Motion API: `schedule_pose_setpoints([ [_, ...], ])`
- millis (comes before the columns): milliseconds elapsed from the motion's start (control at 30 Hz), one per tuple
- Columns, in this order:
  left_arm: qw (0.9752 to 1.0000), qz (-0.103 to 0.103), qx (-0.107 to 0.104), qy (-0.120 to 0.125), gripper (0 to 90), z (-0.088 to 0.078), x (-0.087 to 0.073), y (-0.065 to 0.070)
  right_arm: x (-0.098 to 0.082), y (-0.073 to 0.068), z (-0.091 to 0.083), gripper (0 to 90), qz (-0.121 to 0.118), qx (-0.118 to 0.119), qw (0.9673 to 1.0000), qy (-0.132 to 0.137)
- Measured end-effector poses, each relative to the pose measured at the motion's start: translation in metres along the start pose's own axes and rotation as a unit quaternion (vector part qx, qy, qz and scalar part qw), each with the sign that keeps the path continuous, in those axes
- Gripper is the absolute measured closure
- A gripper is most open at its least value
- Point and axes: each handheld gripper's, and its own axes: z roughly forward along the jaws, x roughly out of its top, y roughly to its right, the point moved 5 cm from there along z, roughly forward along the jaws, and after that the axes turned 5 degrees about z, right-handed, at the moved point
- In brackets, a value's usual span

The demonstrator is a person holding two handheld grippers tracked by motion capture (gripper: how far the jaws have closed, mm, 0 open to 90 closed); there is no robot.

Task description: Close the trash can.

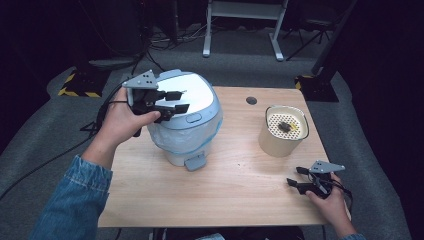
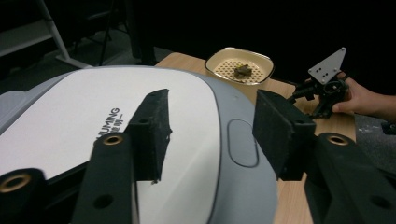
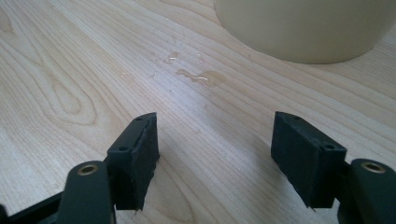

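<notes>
1. Rice cooker (image 1: pixel 187 117) standing on the left half of the wooden table (image 1: pixel 230 195), lid down, white with a grey rim.
2. Left gripper (image 1: pixel 176 102) hovering over the lid, jaws apart, nothing between them.
3. Right gripper (image 1: pixel 295 176) low over the table's right front corner, jaws apart and empty.
4. Cream container (image 1: pixel 282 131) near the right gripper, dark lump on its perforated insert.
5. Small wet patch (image 3: pixel 201 77) on the wood just before the container.

Light wood table (image 1: pixel 230 195) on grey carpet. White bin (image 1: pixel 186 120) with bag liner stands on its left half, cream pot (image 1: pixel 282 132) on the right. Small wet patch (image 3: pixel 201 77) just beside the pot.
</notes>
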Motion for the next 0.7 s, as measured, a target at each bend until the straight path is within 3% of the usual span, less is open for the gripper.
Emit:
schedule_pose_setpoints([
  [200, 0.9997, 0.007, -0.002, 0.023, 39.1, -0.023, -0.006, 0.023, 0.0, 0.0, 0.0, 32.4, 0.0, 0.0, 1.0, 0.0],
  [333, 0.9997, 0.011, -0.004, 0.022, 37.0, -0.038, -0.017, 0.036, 0.0, 0.0, 0.0, 32.4, -0.001, 0.0, 1.0, 0.0],
  [467, 0.9998, 0.014, 0.016, 0.006, 36.0, -0.049, -0.031, 0.045, 0.0, 0.0, 0.0, 32.4, 0.0, 0.0, 1.0, 0.0],
  [533, 0.9988, 0.021, 0.045, -0.004, 34.9, -0.054, -0.038, 0.048, 0.0, 0.0, 0.0, 32.4, 0.0, 0.0, 1.0, 0.0],
  [567, 0.9985, 0.023, 0.049, -0.006, 34.9, -0.056, -0.042, 0.05, 0.0, 0.0, 0.0, 32.3, 0.0, 0.0, 1.0, 0.0],
  [700, 0.9981, 0.003, 0.06, -0.009, 35.6, -0.064, -0.058, 0.053, 0.0, 0.0, 0.0, 32.4, 0.0, 0.0, 1.0, 0.0],
])
